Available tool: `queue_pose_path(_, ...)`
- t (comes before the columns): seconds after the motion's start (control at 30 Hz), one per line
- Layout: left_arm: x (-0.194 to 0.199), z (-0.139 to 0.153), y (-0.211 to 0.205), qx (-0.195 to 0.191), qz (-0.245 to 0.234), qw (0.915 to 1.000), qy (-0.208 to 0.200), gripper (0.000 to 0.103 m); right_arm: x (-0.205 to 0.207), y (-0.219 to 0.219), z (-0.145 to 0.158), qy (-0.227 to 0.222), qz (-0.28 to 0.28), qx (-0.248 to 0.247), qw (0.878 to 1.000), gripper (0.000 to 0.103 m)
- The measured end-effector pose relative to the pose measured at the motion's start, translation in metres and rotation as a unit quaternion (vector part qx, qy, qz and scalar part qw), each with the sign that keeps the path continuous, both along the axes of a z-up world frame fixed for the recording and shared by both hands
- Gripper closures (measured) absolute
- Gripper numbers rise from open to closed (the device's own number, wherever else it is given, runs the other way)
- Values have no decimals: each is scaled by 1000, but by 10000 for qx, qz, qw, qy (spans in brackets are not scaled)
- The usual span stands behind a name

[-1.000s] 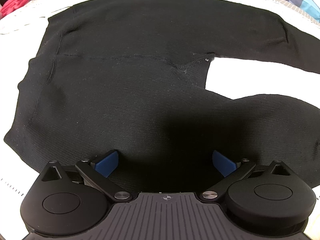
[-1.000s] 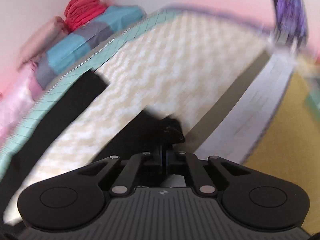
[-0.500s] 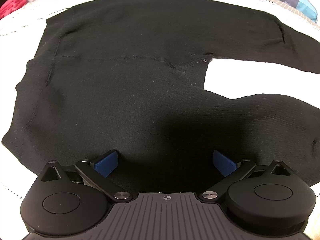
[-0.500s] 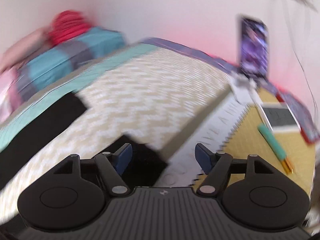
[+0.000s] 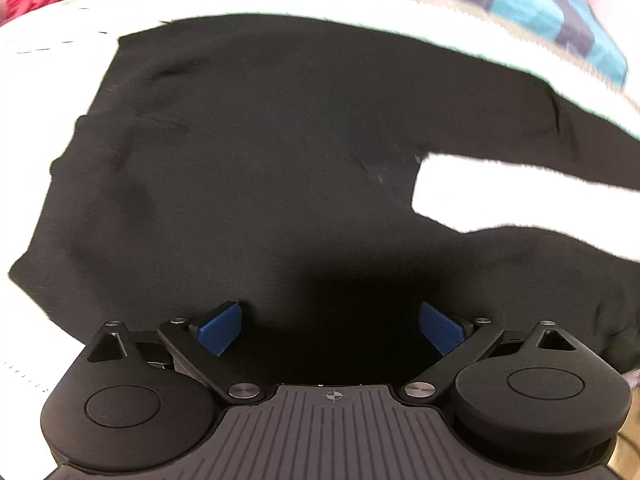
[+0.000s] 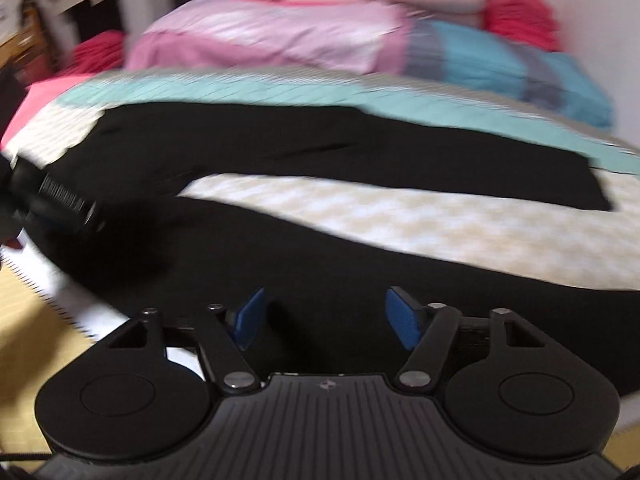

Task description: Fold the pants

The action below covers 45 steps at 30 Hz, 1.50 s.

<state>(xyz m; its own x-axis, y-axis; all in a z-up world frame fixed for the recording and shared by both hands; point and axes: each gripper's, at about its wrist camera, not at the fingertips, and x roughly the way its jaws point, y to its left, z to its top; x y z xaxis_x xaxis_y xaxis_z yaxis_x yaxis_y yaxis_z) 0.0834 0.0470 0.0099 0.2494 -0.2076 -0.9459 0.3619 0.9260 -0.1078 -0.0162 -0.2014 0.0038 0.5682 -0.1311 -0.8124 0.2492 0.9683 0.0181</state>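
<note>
Black pants [image 5: 280, 168] lie spread flat on the bed, waist to the left, two legs running right with a wedge of bedcover between them. My left gripper [image 5: 330, 326] is open and empty, low over the near edge of the pants' seat. In the right wrist view the pants [image 6: 320, 248] fill the middle, both legs stretching right. My right gripper [image 6: 324, 316] is open and empty, just above the near leg. The other gripper's dark body [image 6: 52, 200] shows at the left of that view.
The cream zigzag bedcover [image 6: 440, 216] has a teal band [image 6: 240, 92] behind the pants. Pink bedding [image 6: 272, 40], a blue-grey striped pillow [image 6: 520, 68] and red fabric [image 6: 520, 12] are piled at the back. The bed's near edge and yellow floor [image 6: 24, 312] are at lower left.
My right gripper opened, let go of the black cloth it held, and swung left to face the pants. My left gripper stayed open and drew back slightly.
</note>
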Motion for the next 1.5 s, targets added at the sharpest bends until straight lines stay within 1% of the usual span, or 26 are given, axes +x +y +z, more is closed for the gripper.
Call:
queue_pose_path(0.07,4,1,9,14,115,9999,-94,0,13,12,-11,172,189,-88,9996,44)
queue_pose_path(0.1,8,-1,14,68,196,9997,-92,0,19,16,-17,315,209,-157,9992,51)
queue_pose_path(0.13,12,-6,17,145,294,9995,-31,0,22,17,-22,465,209,-166,9986,79)
queue_pose_path(0.17,14,-11,20,193,375,9991,45,0,21,17,-23,475,210,-229,9984,94)
queue_pose_path(0.2,17,-14,19,195,431,9989,75,0,20,16,-21,473,279,-313,9980,98)
queue_pose_path(0.3,10,-13,20,207,186,9996,-67,0,-6,11,-15,573,377,-263,9973,98)
queue_pose_path(0.37,5,-15,19,289,-26,9994,-168,0,-18,7,-15,698,328,-65,9970,98)
queue_pose_path(0.47,3,-17,15,395,-203,9987,-236,0,-17,7,-5,607,191,35,9980,96)
queue_pose_path(0.53,4,-19,13,430,-225,9986,-217,0,-12,12,4,337,155,-42,9993,88)
queue_pose_path(0.6,6,-21,13,440,-225,9986,-195,0,-5,19,9,154,231,-91,9996,71)
queue_pose_path(0.63,5,-21,12,449,-244,9985,-199,0,0,22,7,159,289,-89,9994,62)
queue_pose_path(0.7,4,-24,11,478,-336,9981,-208,0,9,26,-4,351,366,-138,9986,61)
queue_pose_path(0.77,0,-24,13,488,-472,9974,-248,0,15,22,-22,967,306,-141,9947,63)
queue_pose_path(0.8,-2,-24,14,495,-581,9967,-289,0,10,20,-21,911,295,-112,9953,62)
queue_pose_path(0.87,-6,-24,17,479,-717,9957,-330,0,4,16,-15,1064,335,-38,9938,61)
queue_pose_path(0.9,-6,-24,20,456,-753,9956,-307,0,2,14,-9,1059,301,-23,9939,60)
queue_pose_path(0.93,-5,-23,21,433,-770,9957,-275,0,0,14,-3,1006,282,-111,9945,59)
queue_pose_path(1.03,0,-14,30,182,-680,9974,-182,0,1,28,17,491,677,-568,9949,50)
queue_pose_path(1.07,2,-10,34,10,-615,9980,-163,0,5,36,22,317,854,-620,9939,50)
queue_pose_path(1.13,7,-2,40,-276,-486,9983,-170,0,20,53,22,147,1248,-476,9909,49)
queue_pose_path(1.17,9,0,44,-391,-409,9982,-196,0,30,61,19,160,1409,-360,9892,50)
queue_pose_path(1.27,16,7,47,-476,-228,9981,-329,0,57,84,-2,284,1705,-90,9849,52)
queue_pose_path(1.3,20,5,50,-436,-148,9984,-332,0,63,88,-10,417,1712,-34,9844,52)
queue_pose_path(1.37,25,-1,54,-230,16,9993,-298,0,74,93,-28,890,1647,137,9822,53)
queue_pose_path(1.43,26,-8,65,-108,148,9996,-194,0,68,94,-28,931,1736,144,9803,53)
queue_pose_path(1.5,21,-6,75,-161,138,9995,-237,0,60,93,-23,1186,2033,318,9714,51)
